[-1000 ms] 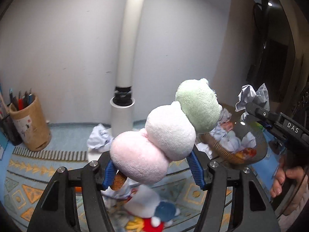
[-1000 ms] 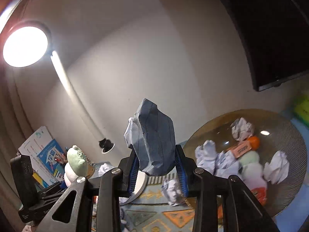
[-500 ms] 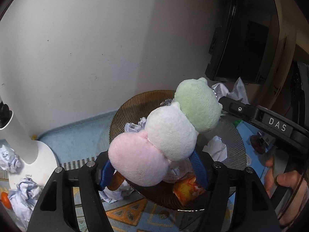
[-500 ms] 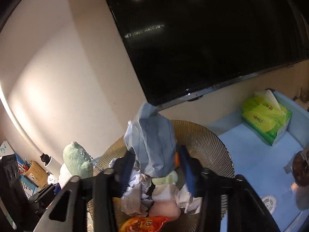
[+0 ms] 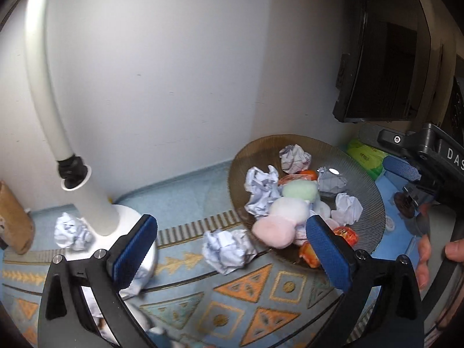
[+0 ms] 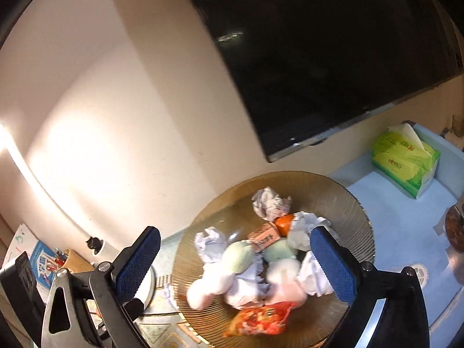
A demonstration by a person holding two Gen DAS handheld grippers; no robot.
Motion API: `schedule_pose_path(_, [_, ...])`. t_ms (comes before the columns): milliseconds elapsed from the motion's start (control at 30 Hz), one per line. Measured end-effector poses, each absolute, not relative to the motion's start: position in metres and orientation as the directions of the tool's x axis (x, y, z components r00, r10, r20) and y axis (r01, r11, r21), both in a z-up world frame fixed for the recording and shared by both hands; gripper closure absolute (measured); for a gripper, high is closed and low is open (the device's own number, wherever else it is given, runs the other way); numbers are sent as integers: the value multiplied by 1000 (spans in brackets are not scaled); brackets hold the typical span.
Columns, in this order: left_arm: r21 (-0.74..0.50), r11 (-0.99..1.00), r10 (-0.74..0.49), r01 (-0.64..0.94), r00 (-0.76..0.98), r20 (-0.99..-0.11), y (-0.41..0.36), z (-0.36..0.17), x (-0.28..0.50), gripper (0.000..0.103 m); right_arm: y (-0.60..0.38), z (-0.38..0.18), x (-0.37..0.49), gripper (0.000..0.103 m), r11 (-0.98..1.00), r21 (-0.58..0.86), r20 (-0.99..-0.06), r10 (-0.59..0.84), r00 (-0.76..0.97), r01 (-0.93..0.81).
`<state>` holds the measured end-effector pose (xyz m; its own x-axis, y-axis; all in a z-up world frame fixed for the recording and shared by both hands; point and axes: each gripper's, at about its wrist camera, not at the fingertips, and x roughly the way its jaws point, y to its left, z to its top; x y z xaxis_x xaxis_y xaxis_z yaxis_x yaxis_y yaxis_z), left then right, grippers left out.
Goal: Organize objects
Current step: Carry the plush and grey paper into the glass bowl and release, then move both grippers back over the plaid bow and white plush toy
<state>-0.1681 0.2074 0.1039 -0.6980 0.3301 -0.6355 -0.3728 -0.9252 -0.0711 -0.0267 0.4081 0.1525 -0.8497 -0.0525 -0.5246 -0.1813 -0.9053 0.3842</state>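
My left gripper is open and empty, above the patterned mat in front of the brown ribbed bowl. The pink, white and green plush toy lies in the bowl among crumpled papers. My right gripper is open and empty over the same bowl. In the right wrist view the plush is blurred at the bowl's left side, beside a second plush, crumpled papers, a red snack packet, an orange fruit and a pink box.
A crumpled paper lies on the mat before the bowl, another by the white lamp base. A green tissue pack sits at the right. A dark screen hangs behind. The right gripper's body shows at the right.
Both grippers have opened. The plush toy has dropped from the left gripper into the bowl, and the blue-grey crumpled paper has left the right gripper. Both views now look down on the bowl.
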Motion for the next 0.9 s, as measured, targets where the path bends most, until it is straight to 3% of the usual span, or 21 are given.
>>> schedule_pose_path(233, [-14,-973,176,-229,-707,-685,98,103,-156,1,299,159,-12,0,-955,296,-520,-182,-835,24])
schedule_pose_path(533, [-61,-989,130,-138,-570,-811,18,18,-151,1,157,48,-5,0,-946,61,-727,-261,-635,318])
schedule_pose_path(700, [-59,-988,134,-146,-581,-803,4,-3,-153,0,147,11,-16,0,-934,26,-766,-249,-593,357])
schedule_pose_path(800, [-47,-986,134,-161,-585,-800,-2,-5,-152,0,143,-1,-24,0,-939,-71,-782,-156,-603,336])
schedule_pose_path(900, [-18,-985,115,-171,-579,-807,-2,-8,-151,0,153,-4,-29,0,-948,6,-783,-202,-589,318])
